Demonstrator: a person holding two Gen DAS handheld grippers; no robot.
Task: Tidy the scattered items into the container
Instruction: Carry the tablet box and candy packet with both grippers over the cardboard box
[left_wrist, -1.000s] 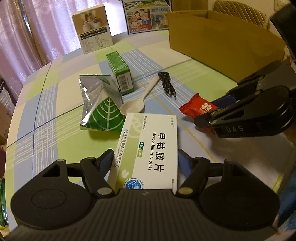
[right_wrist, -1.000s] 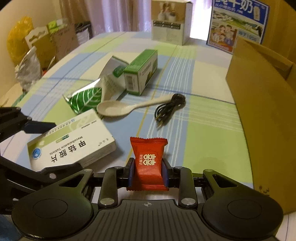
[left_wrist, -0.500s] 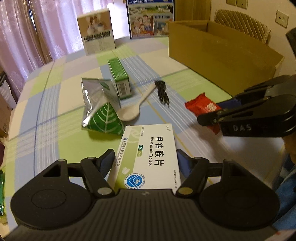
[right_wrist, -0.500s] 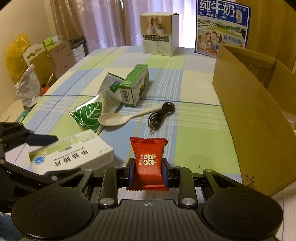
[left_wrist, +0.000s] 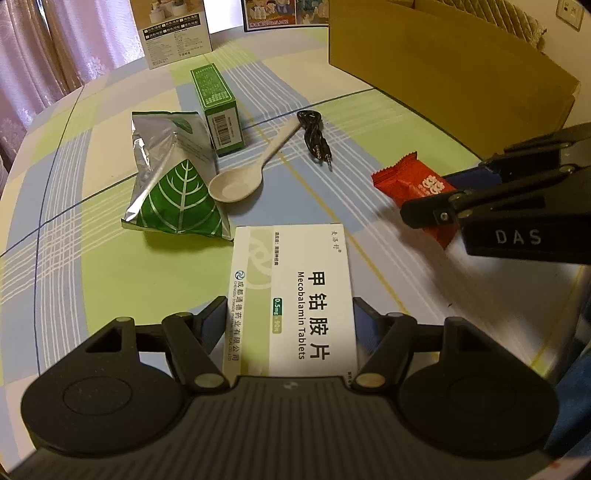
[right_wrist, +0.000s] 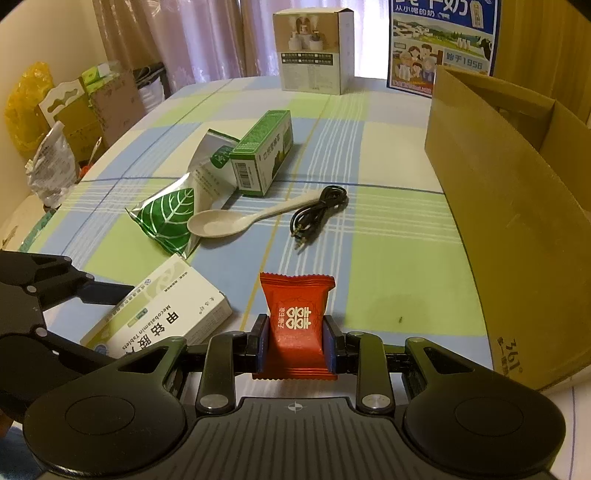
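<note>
My left gripper (left_wrist: 290, 306) is shut on a white and green tablet box (left_wrist: 295, 291), both fingers against its long sides. In the right wrist view the tablet box (right_wrist: 162, 317) hangs tilted just over the table. My right gripper (right_wrist: 295, 325) is shut on a red candy packet (right_wrist: 295, 314), which stands upright between the pads. In the left wrist view that red candy (left_wrist: 410, 184) and the right gripper (left_wrist: 436, 195) are at the right. The open cardboard box (right_wrist: 498, 221) stands on the table's right side, its interior mostly hidden.
On the checked tablecloth lie a green carton (right_wrist: 262, 155), a foil leaf pouch (right_wrist: 173, 210), a beige spoon (right_wrist: 229, 221) and a black audio cable (right_wrist: 317, 214). A white product box (right_wrist: 314, 48) and a milk poster (right_wrist: 443, 40) stand at the far edge. Bags and boxes (right_wrist: 55, 110) crowd the left.
Both grippers kept their hold. In the left wrist view the pouch and spoon now lie farther from the tablet box. The right wrist view now shows more of the cardboard box and far table.
</note>
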